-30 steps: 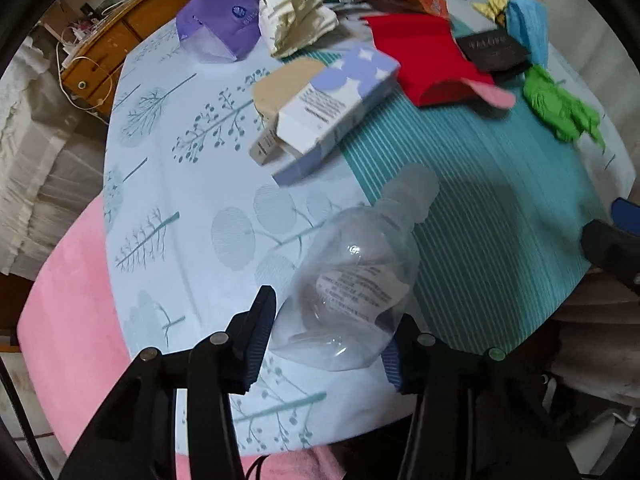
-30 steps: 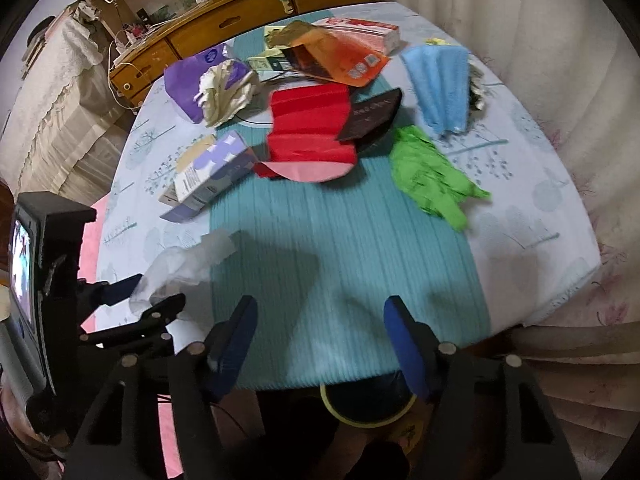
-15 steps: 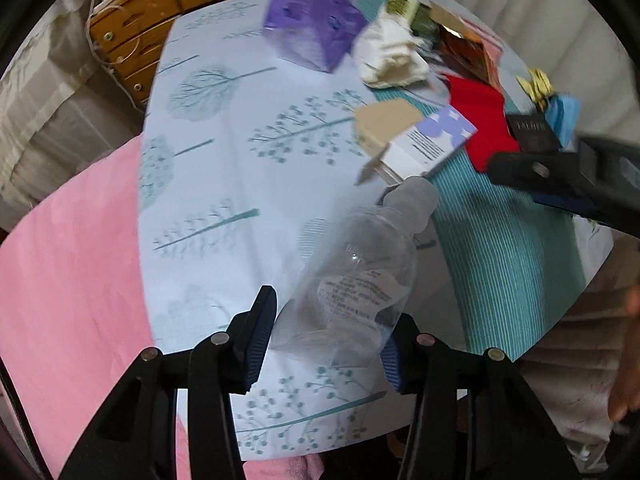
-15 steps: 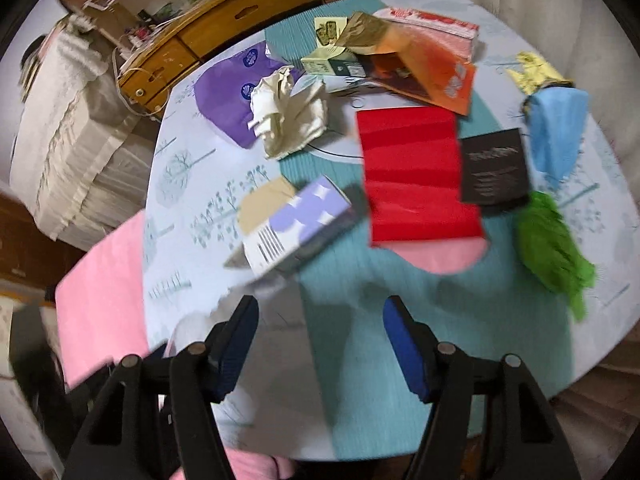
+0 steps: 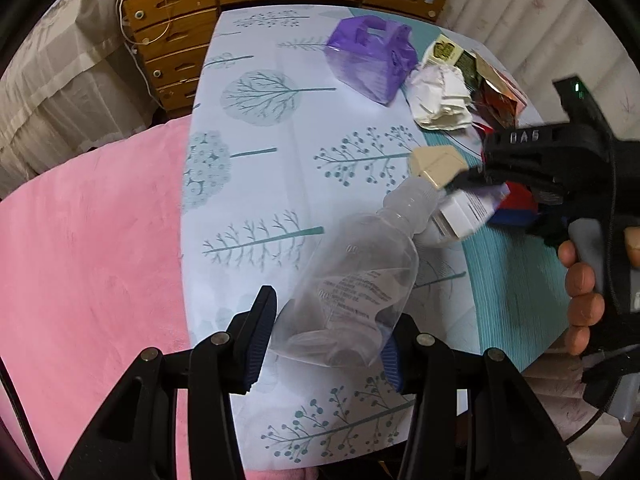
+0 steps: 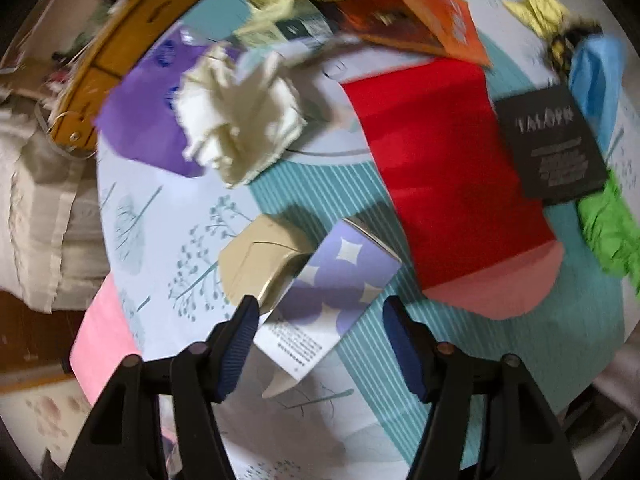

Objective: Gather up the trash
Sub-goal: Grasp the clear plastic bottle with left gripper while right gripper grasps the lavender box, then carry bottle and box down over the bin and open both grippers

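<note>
My left gripper is shut on a clear, crumpled plastic bottle and holds it above the table's near edge, neck pointing away. My right gripper is open, low over a purple-and-white carton with tan flaps, which lies between the fingers. In the left wrist view the right gripper comes in from the right over that carton. More trash lies beyond: crumpled white paper, a purple bag, a red envelope, a black card, green paper, blue paper.
The table has a white tree-print cloth with a teal striped runner. A pink blanket lies left of it. A wooden dresser stands behind. Orange packaging and yellow paper lie at the far end.
The right gripper has moved forward and down over the purple-and-white carton. The left gripper, still holding the bottle, has swung left, so the dresser and pink blanket fill more of its view.
</note>
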A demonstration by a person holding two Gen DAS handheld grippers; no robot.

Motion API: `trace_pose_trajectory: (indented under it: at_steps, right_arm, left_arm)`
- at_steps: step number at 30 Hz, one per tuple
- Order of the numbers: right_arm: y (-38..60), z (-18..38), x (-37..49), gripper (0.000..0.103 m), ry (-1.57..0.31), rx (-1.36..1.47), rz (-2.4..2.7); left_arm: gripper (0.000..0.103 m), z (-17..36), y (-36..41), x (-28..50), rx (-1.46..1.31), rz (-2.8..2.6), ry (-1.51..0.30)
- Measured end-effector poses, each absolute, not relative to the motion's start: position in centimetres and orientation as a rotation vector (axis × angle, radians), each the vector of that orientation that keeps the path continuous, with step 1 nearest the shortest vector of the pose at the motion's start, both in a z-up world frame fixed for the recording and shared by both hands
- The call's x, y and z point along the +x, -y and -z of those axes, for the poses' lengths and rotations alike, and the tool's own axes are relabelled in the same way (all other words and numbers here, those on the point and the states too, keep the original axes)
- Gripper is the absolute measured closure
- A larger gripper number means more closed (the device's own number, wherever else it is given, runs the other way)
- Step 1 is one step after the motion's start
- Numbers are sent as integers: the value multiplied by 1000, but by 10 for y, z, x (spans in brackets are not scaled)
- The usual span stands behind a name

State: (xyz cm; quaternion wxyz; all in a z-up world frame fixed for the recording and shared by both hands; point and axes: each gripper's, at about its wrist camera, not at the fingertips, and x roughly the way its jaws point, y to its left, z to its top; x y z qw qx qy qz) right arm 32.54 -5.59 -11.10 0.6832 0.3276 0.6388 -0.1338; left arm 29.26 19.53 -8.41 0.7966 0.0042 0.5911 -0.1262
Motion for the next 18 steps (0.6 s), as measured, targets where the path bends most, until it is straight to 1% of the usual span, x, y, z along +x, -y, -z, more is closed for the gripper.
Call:
trace_pose_trajectory:
  at_steps: [1,4,5,7,12,18]
  right_arm:
    - [57,114,324,56,-1435,750,301]
    - [58,113,315,59,-1423,762,308]
    - [58,112,311,63,-1426,758,300]
    - [59,108,302,65,-1438,740,266]
    - [61,90,278,65,-1439,611,168]
    - [75,61,231,65,-1406,453,10]
  left_arm:
    - [57,85,-197,294,5,269,-1267]
    - [57,84,-199,293,0,263,-1260]
    - [57,82,-199,292,-2,261,-1257]
    - [57,79,-196,288,-6,260,-1250]
    - [57,66,-180,269,-3,263,-1229]
    - [57,50,-142,223,-1,236,-1201]
